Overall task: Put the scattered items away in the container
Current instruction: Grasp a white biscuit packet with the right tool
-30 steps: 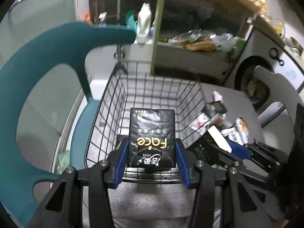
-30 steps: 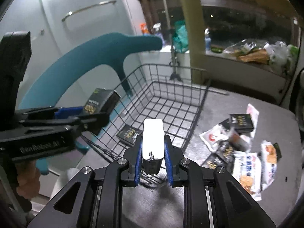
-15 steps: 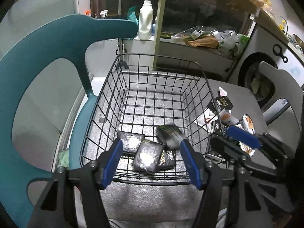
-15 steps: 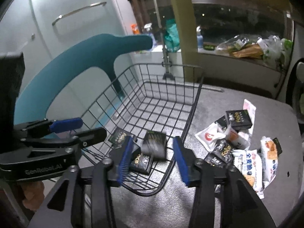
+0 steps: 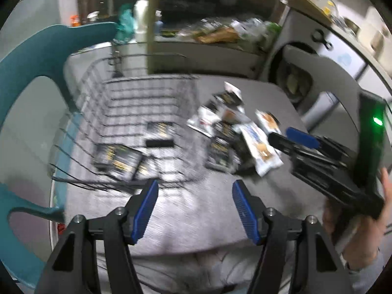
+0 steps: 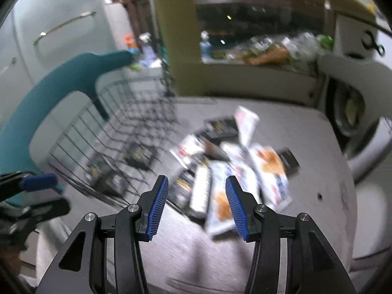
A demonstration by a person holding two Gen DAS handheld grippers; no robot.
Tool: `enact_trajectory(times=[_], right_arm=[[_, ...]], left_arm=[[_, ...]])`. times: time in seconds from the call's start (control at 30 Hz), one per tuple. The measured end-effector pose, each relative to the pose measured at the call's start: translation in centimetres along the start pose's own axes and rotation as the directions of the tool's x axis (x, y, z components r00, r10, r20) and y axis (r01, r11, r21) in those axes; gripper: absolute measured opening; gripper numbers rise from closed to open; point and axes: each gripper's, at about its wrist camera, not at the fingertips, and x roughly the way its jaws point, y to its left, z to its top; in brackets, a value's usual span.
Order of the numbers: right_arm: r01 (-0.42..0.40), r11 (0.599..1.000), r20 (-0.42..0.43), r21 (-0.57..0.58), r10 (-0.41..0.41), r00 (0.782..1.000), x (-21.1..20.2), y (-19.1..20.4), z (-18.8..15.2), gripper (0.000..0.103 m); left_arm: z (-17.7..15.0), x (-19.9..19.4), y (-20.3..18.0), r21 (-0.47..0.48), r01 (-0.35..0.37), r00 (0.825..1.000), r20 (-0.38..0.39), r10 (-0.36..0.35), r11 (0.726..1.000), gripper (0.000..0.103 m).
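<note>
While both grippers, left (image 5: 194, 208) and right (image 6: 196, 203), hang open-jawed and empty, light, crinkly snack packets (image 6: 235, 169) lie heaped on the table (image 6: 306, 132) beside the wire basket (image 5: 127, 112); pinching an overhanging flat edge looks safest.

Black wire basket (image 5: 103, 103) with several dark packets (image 5: 117, 159) inside; mixed black and white packets (image 6: 227, 171) heaped just beside it.

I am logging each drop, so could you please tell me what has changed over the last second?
Both grippers let go: the left gripper dropped its black packet and the right gripper its white-edged one into the wire basket, then both swung right toward the pile of packets. Basket, teal chair and pile stayed put.
</note>
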Motion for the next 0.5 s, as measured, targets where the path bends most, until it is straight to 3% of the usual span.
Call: enact_trajectory(times=[0.17, 0.5], right_arm=[[0.025, 0.999, -0.054, 0.027, -0.023, 0.998, 2.1, -2.7, -2.1, 0.049], [0.02, 0.999, -0.109, 0.025, -0.017, 0.994, 6.7, -3.6, -1.9, 0.049]], left_arm=[[-1.3, 2.7, -3.5, 0.045, 0.025, 0.997, -0.07, -0.022, 0.999, 0.068], [-1.8, 5.3, -3.9, 0.035, 0.031, 0.992, -0.122, -0.027, 0.999, 0.068]])
